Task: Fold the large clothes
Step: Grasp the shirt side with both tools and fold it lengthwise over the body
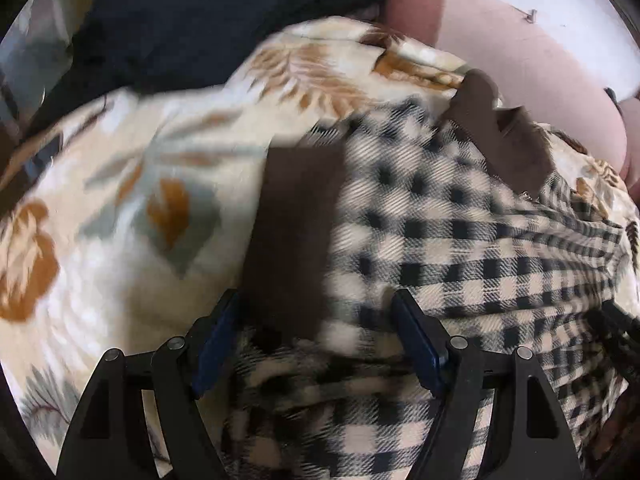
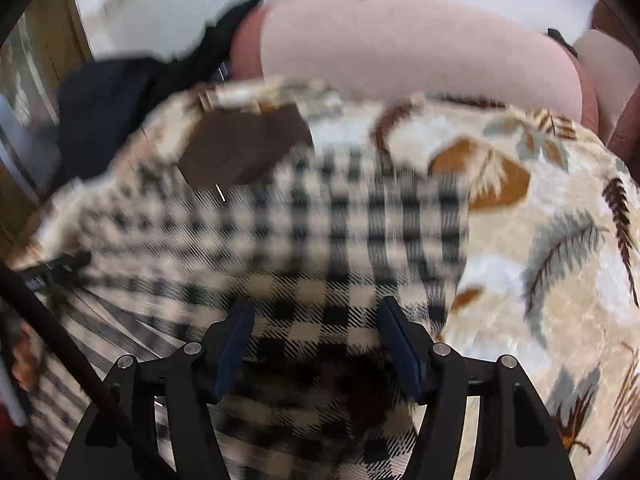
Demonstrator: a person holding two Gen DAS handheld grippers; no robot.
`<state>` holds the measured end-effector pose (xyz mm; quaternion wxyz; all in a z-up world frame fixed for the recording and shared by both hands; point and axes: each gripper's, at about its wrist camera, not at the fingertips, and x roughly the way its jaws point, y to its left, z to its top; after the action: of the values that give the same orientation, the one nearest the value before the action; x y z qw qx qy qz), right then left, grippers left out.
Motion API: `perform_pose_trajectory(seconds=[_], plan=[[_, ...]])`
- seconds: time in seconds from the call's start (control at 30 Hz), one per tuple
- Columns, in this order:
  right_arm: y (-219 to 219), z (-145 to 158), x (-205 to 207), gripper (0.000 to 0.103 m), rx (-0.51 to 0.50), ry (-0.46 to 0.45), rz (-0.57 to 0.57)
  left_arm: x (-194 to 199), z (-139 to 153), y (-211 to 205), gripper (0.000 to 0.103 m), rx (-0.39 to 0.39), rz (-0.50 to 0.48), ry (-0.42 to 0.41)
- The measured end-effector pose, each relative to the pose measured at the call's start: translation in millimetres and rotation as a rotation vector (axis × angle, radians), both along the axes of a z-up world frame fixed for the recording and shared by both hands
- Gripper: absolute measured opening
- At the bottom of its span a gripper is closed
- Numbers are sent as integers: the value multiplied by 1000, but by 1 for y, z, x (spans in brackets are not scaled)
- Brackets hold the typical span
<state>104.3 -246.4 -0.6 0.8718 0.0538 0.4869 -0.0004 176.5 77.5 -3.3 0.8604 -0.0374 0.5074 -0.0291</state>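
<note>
One checked garment point(image 1: 460, 240), woven in black and cream squares with brown patches, is seen spread across a leaf-printed blanket point(image 1: 120, 200) that covers the surface beneath it; the same garment point(image 2: 300, 232) fills the middle of the right wrist view, with the blanket point(image 2: 540, 240) showing to its right. Two brown patches are counted in the left wrist view, a broad one point(image 1: 296, 232) near the garment's left edge and a narrower one point(image 1: 492, 120) farther back; one brown patch point(image 2: 244, 148) is visible at the far left of the garment in the right wrist view. The left gripper point(image 1: 316, 320) is held over the checked cloth with its two fingers spread wide apart, and cloth lies between them but is not pinched. The right gripper point(image 2: 316, 320) is likewise held with its fingers spread, checked cloth lying under the gap, nothing clamped. One pink bolster-like cushion point(image 2: 400, 48) is seen beyond the blanket's far edge, and it also appears at the upper right in the left wrist view point(image 1: 540, 80). One dark garment point(image 1: 180, 20) is heaped at the far left, touching the blanket's edge, and is seen again in the right wrist view point(image 2: 108, 112). Both views are blurred, so finer detail of the weave cannot be told.
</note>
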Motion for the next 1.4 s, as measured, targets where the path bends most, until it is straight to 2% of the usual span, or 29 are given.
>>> perform_pose_trajectory(seconds=[0.07,0.13,0.2,0.3,0.4,0.47,0.5,0.53,0.57,0.63,0.83,1.0,1.13,1.23,1.27,1.37,1.4], plan=[[-1,3,-7,66,-25,-24,-3,-7,13,7,76,-27,-3,-5],[2,19,-20,66,-60,-45,-4,-17,28,13,76,-60,-3,-28],[1,37,-41,68,-41,-84,6,-36,48,24,76,-70,1,-81],[-11,43,-72,69,20,-76,4,-60,57,38,76,-33,-13,-117],[-20,31,-99,69,106,-14,-2,-83,43,45,76,38,-29,-89],[-23,18,-112,60,132,28,-7,-95,25,51,74,28,-32,-37],[-22,7,-121,58,131,64,-11,-102,18,51,71,21,-37,-10],[-18,1,-129,58,129,83,-15,-108,13,51,58,19,-44,15],[-15,-4,-137,58,123,89,-17,-118,8,49,54,33,-50,28],[-4,-2,-160,58,68,54,-2,-139,10,45,52,74,-72,-12],[7,0,-224,62,75,44,3,-205,11,62,50,-17,-78,-12],[18,10,-266,62,88,44,23,-259,9,71,50,-11,-109,-7],[21,26,-287,64,53,5,42,-284,21,92,50,-108,-91,-13],[-9,45,-301,70,139,-52,-33,-293,32,107,50,-162,-65,-38],[-25,50,-306,76,172,-74,-74,-295,36,112,51,-168,-53,-63],[-62,48,-311,79,225,-84,-167,-283,37,123,55,-183,-19,-77],[-78,41,-311,79,272,-73,-194,-277,36,125,56,-195,-14,-74]])
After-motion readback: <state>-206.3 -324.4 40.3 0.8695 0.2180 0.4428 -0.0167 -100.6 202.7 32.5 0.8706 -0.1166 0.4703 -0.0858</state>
